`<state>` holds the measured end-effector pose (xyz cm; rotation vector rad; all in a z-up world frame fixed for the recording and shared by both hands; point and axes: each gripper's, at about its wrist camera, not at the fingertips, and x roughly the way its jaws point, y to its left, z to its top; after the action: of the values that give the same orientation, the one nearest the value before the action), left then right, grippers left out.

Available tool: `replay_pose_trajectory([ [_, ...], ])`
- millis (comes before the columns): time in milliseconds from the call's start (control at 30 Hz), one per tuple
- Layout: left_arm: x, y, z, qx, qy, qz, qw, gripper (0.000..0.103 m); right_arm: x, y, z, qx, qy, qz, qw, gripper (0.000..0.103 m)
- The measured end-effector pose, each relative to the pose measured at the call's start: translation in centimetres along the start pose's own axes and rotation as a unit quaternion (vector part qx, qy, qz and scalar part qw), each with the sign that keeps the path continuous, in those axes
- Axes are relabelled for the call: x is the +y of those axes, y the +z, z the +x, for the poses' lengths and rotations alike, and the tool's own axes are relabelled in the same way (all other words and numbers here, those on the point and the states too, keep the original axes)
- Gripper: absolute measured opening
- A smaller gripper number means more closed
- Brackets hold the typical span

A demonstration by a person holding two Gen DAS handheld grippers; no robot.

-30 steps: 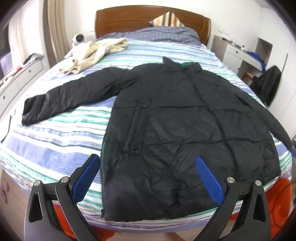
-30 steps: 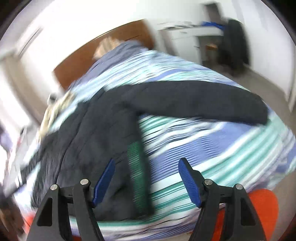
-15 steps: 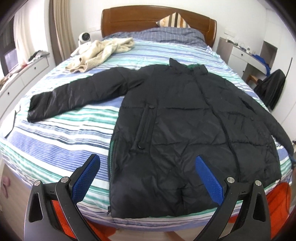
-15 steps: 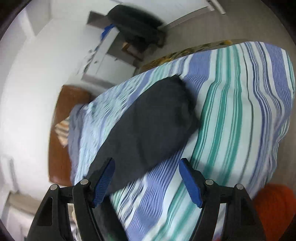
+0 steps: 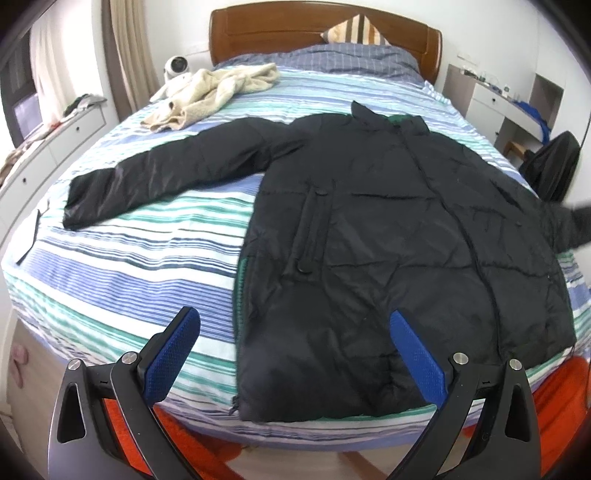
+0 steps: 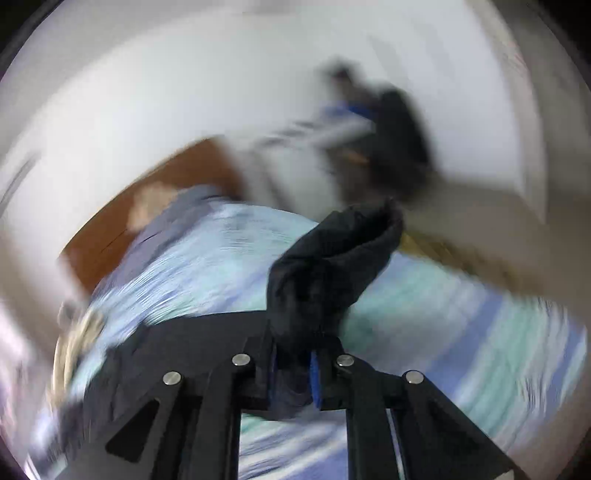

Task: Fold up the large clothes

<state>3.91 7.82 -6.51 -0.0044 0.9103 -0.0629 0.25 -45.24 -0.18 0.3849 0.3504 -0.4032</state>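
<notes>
A large black puffer jacket [image 5: 388, 229] lies flat, front down, on the striped bed [image 5: 129, 280], collar toward the headboard. Its left sleeve [image 5: 159, 177] stretches out to the left. My left gripper [image 5: 291, 350] is open and empty, above the foot of the bed near the jacket's hem. My right gripper [image 6: 291, 373] is shut on the cuff of the jacket's right sleeve [image 6: 332, 266] and holds it lifted off the bed. That lifted sleeve end shows blurred at the right edge of the left wrist view [image 5: 569, 225]. The right wrist view is motion-blurred.
A cream towel-like garment [image 5: 210, 92] lies near the head of the bed. A wooden headboard [image 5: 317, 29] and pillows are behind. White drawers [image 5: 55, 147] stand left, a desk with a dark bag [image 5: 554, 162] right. Orange fabric [image 5: 554, 398] lies below the bed's foot.
My right gripper closed on the right sleeve's cuff and lifted it, swinging fast. The left gripper's view shifted slightly; it stayed open over the bed's foot.
</notes>
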Motion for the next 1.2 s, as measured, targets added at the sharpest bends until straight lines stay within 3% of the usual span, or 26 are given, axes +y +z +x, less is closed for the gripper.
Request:
replay_pose_trajectory([
  [100,-0.7,0.3,-0.3,-0.008,-0.014,-0.002,0.9999,0.102,8.0,0.1,-0.9,-0.003,0.079,-0.082,0.993,0.013],
  [233,-1.3,0.4,-0.8,-0.017,-0.028,0.000,0.9994,0.102,16.8,-2.9,0.0,0.025,0.152,-0.158,0.975,0.013],
  [367,-1.1,0.1,-0.7,-0.011,-0.030,-0.002,0.9995,0.102,22.3,-8.7,1.6,0.076,0.195,-0.205,0.956,0.013],
  [467,-0.6,-0.4,-0.6,-0.004,-0.026,-0.007,0.9996,0.102,25.7,-14.6,3.4,0.121,0.188,-0.247,0.943,0.017],
  [500,-0.5,-0.6,-0.5,-0.002,-0.024,-0.009,0.9997,0.102,26.5,-16.0,3.1,0.138,0.190,-0.251,0.939,0.032],
  [533,-0.4,-0.7,-0.5,0.000,-0.023,-0.010,0.9997,0.102,26.7,-17.5,3.6,0.172,0.205,-0.245,0.932,0.046],
  [567,-0.4,-0.9,-0.4,0.002,-0.022,-0.011,0.9997,0.102,27.0,-19.3,4.2,0.218,0.235,-0.227,0.920,0.077],
  [600,-0.4,-1.0,-0.4,0.003,-0.023,-0.012,0.9997,0.102,27.2,-20.3,3.8,0.238,0.249,-0.216,0.914,0.086],
  [700,-0.6,-1.1,-0.2,0.007,-0.025,-0.008,0.9996,0.102,26.9,-21.5,1.7,0.241,0.269,-0.212,0.908,0.087],
  [800,-1.3,-0.1,0.3,0.010,-0.051,-0.010,0.9986,0.102,26.0,-21.3,-1.5,0.227,0.292,-0.205,0.906,0.087],
  [967,-5.9,5.4,3.1,-0.001,-0.162,-0.001,0.9867,0.102,22.8,-20.1,-4.8,0.215,0.294,-0.195,0.911,0.087],
  [1033,-9.1,7.8,5.9,0.016,-0.176,0.019,0.9841,0.102,21.1,-19.6,-5.5,0.215,0.289,-0.172,0.917,0.087],
  [1133,-15.1,10.6,11.7,0.080,-0.169,0.065,0.9803,0.102,19.1,-19.0,-6.2,0.209,0.279,-0.139,0.927,0.087],
  [1200,-17.9,11.2,14.7,0.105,-0.147,0.091,0.9793,0.087,17.6,-18.5,-7.3,0.200,0.274,-0.127,0.932,0.087],
])
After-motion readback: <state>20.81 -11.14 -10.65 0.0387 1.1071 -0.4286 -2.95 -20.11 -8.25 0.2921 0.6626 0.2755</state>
